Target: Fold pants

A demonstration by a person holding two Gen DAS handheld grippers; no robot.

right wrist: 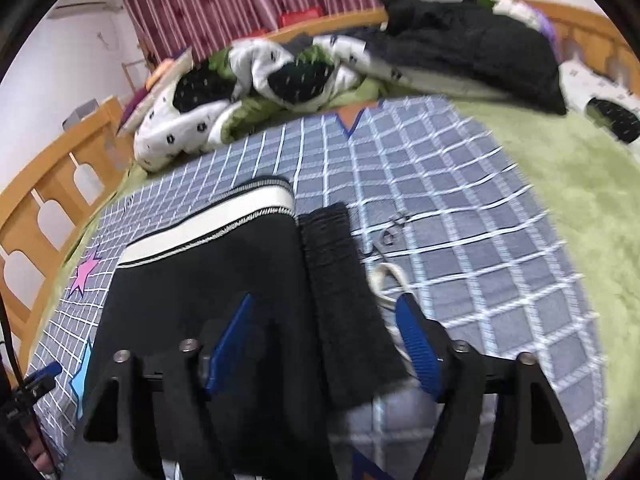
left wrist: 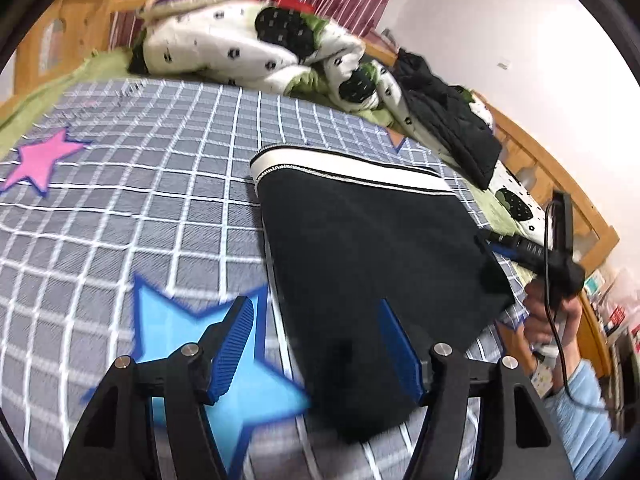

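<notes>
The black pants (left wrist: pixel 360 248) lie folded on the bed, on top of a grey checked sheet (left wrist: pixel 140 208) with white lines. The sheet has stars on it: a pink star (left wrist: pixel 38 162) far off to the left and a big blue star (left wrist: pixel 224 364) close by. The white band (left wrist: pixel 344 168) with thin black stripes is at the far end of the pants, away from both claws.

The left claw (left wrist: pixel 316 344) is spread wide. Its left finger is over the blue star and its right finger is over the black cloth. The near left edge of the pants runs between the two fingers. The fingers (left wrist: pixel 236 344) do not squeeze anything.

The right claw (right wrist: pixel 324 344) is spread wide too. Its left finger sits over the wide black part of the pants (right wrist: pixel 208 272). A darker, rough strip of the pants (right wrist: pixel 344 304) lies between the fingers and reaches past them. The right finger is just beside a white cord (right wrist: pixel 386 280) that pokes out at the right edge of the strip. It holds nothing.

In the left view, a hand (left wrist: pixel 548 312) in a light blue sleeve (left wrist: pixel 580 412) holds the other claw by the right edge of the pants.

At the back of the bed lies a bunched white blanket (right wrist: pixel 240 92) with black spots, and a black jacket (right wrist: pixel 472 52). A green cover (right wrist: pixel 572 176) shows on the right.
</notes>
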